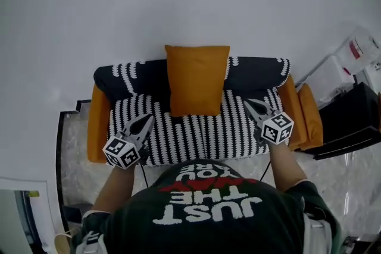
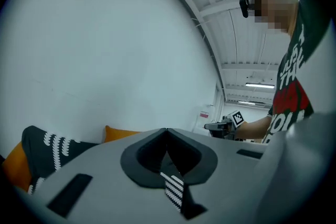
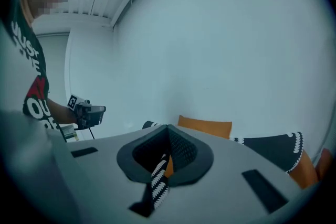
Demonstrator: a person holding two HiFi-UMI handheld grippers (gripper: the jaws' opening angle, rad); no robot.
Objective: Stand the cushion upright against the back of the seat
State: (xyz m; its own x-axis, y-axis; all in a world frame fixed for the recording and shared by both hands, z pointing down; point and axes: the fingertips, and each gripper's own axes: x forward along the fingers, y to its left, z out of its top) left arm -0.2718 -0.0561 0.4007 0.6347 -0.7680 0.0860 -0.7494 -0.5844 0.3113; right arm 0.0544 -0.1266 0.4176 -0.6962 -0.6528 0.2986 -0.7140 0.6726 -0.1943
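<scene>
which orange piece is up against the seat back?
The orange cushion in the middle, standing upright against the backrest. The other orange pieces, the left armrest and the right armrest, sit at the seat's ends.

Orange cushion (image 1: 197,79), frame centre, stood upright against striped sofa (image 1: 196,137) back; left gripper (image 1: 147,118) and right gripper (image 1: 248,102) flanked it lower down.

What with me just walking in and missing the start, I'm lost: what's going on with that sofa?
A person stands over a small sofa with a gripper in each hand. The orange cushion stands upright on the striped seat, leaning against the back, so the job looks done. The left gripper and right gripper hover over the seat on either side of the cushion, apart from it, both shut and empty.
</scene>
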